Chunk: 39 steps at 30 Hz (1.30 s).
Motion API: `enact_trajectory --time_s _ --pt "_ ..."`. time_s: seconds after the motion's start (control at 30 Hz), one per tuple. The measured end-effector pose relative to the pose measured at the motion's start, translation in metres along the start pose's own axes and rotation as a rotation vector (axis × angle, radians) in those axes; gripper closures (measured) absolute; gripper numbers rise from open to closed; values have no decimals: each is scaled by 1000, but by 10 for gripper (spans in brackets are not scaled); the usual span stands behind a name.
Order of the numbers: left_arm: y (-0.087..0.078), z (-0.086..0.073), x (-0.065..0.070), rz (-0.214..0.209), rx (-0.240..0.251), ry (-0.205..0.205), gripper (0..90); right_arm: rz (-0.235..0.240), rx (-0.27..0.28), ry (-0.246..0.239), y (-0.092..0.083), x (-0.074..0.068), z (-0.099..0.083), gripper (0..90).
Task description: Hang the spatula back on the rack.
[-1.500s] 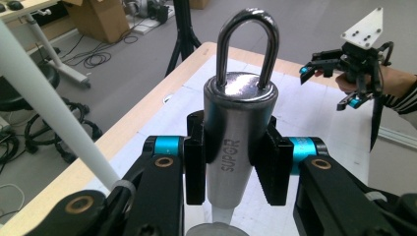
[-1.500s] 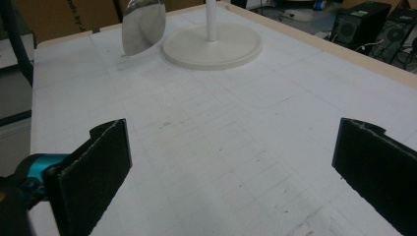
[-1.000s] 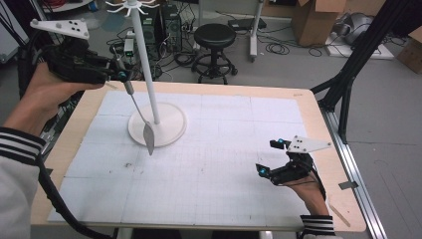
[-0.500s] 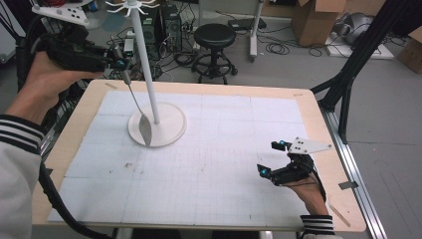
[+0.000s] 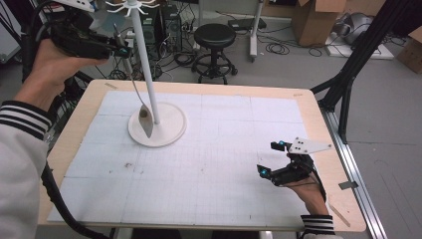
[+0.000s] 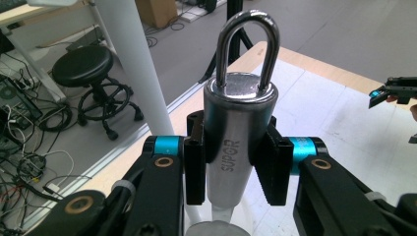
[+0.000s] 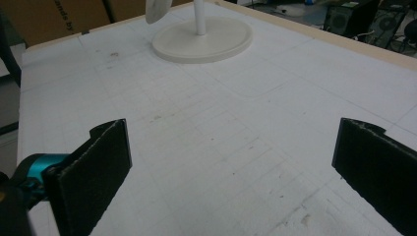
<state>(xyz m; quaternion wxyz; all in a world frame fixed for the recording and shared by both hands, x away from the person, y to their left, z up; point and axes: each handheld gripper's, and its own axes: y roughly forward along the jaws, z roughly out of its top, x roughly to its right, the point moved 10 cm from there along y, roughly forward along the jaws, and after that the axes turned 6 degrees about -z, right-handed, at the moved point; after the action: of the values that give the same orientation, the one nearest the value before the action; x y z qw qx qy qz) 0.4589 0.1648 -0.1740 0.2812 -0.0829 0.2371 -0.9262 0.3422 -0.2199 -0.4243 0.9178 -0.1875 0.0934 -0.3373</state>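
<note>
L gripper (image 6: 235, 169) clamped on shiny steel utensil's handle w/ hanging loop (image 6: 241, 123), raised beside white rack pole (image 5: 145, 64). Risk: blade end (image 5: 145, 122) swinging, clipping round white base (image 5: 171, 130), missing hooks. R gripper (image 7: 231, 172) wide open, holding nothing, low over white gridded mat (image 7: 221, 128).

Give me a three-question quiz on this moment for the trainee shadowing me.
1. True or false: the left gripper is clamped on the steel handle of a spatula.
2. What rises from the round white base?
A. a lamp
B. the white rack pole
C. a stool
3. How do the right gripper's jaws stand?

Key
1. True; the handle's hanging loop points away from the gripper, the blade hangs over the base.
2. B
3. Wide open over the white mat, nothing between them.
</note>
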Motion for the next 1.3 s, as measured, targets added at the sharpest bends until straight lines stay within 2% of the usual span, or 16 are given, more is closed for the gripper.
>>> enact_trajectory --time_s 0.27,0.5,0.77,0.83,1.3 --pt "5 4 -6 2 -5 -18 688 3 0 -4 1 -1 0 4" --pt "6 11 -9 -1 -7 -12 688 4 3 -2 0 -1 0 4" --pt "8 13 -15 16 -13 -25 688 7 -2 1 1 -1 0 4" --pt "9 13 -16 19 -15 -36 688 5 -1 0 1 -1 0 4" --pt "15 17 -15 22 -28 -36 688 6 -6 4 2 0 -2 4"
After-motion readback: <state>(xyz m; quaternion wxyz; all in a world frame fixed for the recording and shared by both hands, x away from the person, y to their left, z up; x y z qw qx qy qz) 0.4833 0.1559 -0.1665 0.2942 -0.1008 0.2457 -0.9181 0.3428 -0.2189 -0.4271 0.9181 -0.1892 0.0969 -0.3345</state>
